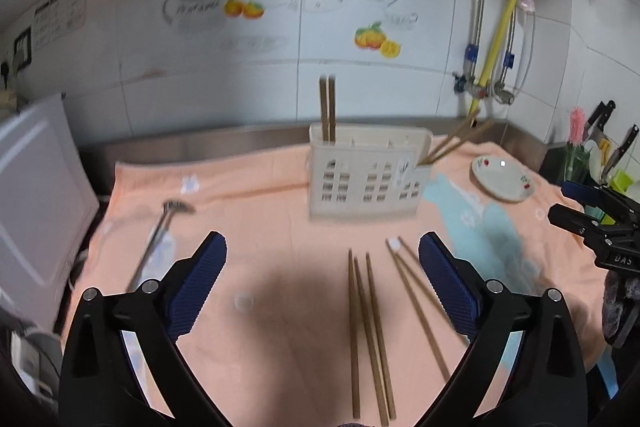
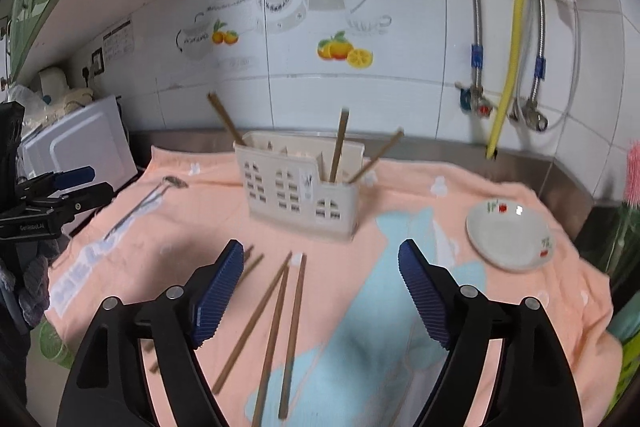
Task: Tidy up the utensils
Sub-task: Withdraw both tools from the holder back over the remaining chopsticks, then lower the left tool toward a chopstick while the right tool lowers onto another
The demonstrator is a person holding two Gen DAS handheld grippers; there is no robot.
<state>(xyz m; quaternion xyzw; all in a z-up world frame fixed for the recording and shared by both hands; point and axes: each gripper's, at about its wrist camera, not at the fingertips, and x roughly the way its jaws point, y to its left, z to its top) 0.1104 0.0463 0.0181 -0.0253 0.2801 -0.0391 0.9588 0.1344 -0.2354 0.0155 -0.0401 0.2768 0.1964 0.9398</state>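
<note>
A cream utensil holder (image 1: 366, 179) stands on the peach towel, with chopsticks upright in its left end (image 1: 327, 109) and others leaning out of its right end (image 1: 456, 141). It also shows in the right wrist view (image 2: 298, 193). Several loose wooden chopsticks (image 1: 370, 339) lie on the towel in front of it, also seen in the right wrist view (image 2: 280, 323). A metal spoon (image 1: 160, 235) lies at the left. My left gripper (image 1: 322, 247) is open and empty above the loose chopsticks. My right gripper (image 2: 320, 255) is open and empty, with the chopsticks just left of its middle.
A white plate (image 1: 503, 179) with a fruit pattern sits at the right on the towel (image 1: 260, 211). A white appliance (image 1: 36, 195) stands at the left. Knives (image 1: 608, 135) and pipes (image 1: 496, 39) are at the right, and the tiled wall is behind.
</note>
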